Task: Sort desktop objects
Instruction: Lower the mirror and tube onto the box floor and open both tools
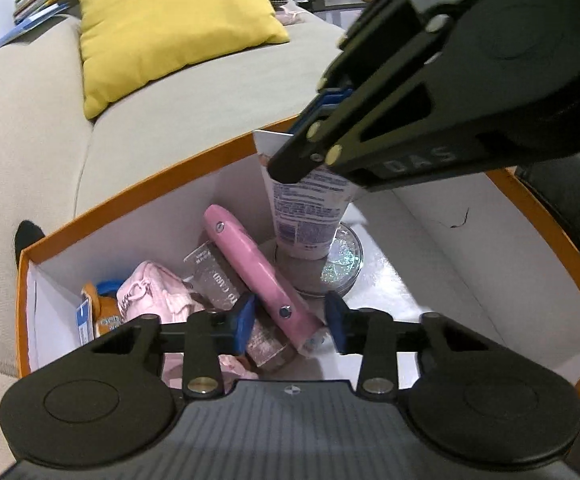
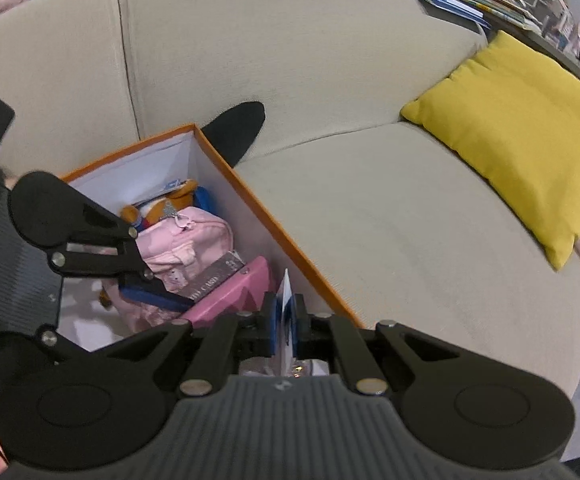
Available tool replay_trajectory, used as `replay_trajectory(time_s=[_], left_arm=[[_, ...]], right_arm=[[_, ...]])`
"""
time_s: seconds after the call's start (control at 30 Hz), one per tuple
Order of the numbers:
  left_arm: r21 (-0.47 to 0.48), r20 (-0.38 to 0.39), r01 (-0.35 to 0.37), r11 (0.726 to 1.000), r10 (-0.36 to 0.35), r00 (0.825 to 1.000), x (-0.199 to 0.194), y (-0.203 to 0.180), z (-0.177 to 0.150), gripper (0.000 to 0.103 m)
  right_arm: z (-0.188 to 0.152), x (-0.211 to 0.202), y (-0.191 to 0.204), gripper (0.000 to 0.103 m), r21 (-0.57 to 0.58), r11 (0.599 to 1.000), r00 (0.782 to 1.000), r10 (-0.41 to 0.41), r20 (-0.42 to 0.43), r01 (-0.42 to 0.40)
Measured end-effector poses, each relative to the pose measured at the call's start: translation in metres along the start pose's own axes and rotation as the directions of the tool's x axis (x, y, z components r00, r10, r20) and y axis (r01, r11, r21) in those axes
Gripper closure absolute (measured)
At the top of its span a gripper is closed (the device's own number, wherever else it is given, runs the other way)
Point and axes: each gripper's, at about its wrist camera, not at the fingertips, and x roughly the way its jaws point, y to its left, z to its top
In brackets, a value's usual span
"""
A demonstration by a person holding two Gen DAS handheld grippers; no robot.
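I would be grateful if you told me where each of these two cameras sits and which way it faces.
Left wrist: on the left gripper, looking down into the orange box; the right gripper enters, shut on the white tube.
Right wrist: on the right gripper, facing the sofa; the left gripper shows.
Shared: box, tube, pink pouch, yellow cushion.

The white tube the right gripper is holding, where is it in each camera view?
Left wrist view: white tube upper centre, hanging cap-down over the box, its flat end pinched by the right gripper.
Right wrist view: only its flat end edge-on, bottom centre.
Shared landmark: orange-rimmed box.
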Motion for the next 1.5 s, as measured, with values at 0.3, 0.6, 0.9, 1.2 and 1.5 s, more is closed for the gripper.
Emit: replay_trajectory(time_s=[0.3,0.6,0.9,1.2,1.5], left_arm=[[0.087,0.035,-0.02,0.996,0.017,0.999,0.006,0.0,0.0,0.07],[0.032,0.057,-0.012,0.999,0.01,0.998,0.008,0.005,-0.001,0.07],[0.008,0.035,0.008,1.0,-0.009,0.999,0.008,0.007,-0.001,0.07],[-0.005,0.032,0.026,1.0,-0.026,0.999,0.008,0.008,-0.001,0.07],[-0.037,0.067,0.034,0.999,-0.031,0.997,-0.007,0.01,-0.003,0.049]], right_arm=[[-0.005,-0.001,-0.004,0.08,0.032,0.999,1.0,-0.028,-0.013,0.029],[-0.025,-0.008,0.0,0.07,0.081,0.997,0.998,0.016,-0.062,-0.011],[-0.035,0.026,0.002,0.088,0.123,0.992,0.99,-0.02,-0.138,0.037],[-0.036,0.037,0.003,0.098,0.125,0.99,0.985,-0.038,-0.166,0.059],[-0.039,0.014,0.003,0.096,0.161,0.986,0.989,-0.025,-0.149,0.049]])
